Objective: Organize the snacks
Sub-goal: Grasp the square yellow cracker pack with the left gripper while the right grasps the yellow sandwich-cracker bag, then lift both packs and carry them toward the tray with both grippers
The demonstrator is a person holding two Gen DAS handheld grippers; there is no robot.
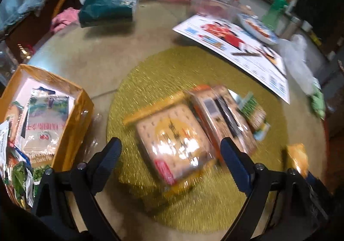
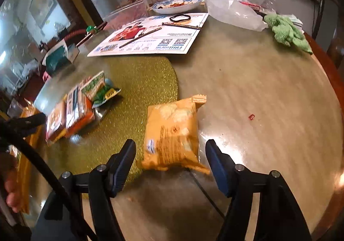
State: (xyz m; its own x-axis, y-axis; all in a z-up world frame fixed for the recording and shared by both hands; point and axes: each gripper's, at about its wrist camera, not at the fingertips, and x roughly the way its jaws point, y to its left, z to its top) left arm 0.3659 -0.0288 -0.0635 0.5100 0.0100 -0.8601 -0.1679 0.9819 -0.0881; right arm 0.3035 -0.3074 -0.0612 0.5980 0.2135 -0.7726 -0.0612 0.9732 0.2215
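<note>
Wording (image 1: pixel 40 160) reads "Garlic" on snack packet (image 1: pixel 43 125).

"Garlic" on boxed packet (image 1: pixel 40 133)

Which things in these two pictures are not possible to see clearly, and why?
- Cracker packet, left wrist view: motion blur smears its print.
- Orange box, left wrist view: the picture's edge cuts it off.
- Yellow snack bag, right wrist view: its small print is unreadable.

Four loose snack packets (image 2: pixel 172 133), one yellow box (image 1: pixel 71 112), one gold placemat (image 2: pixel 146 82).
</note>
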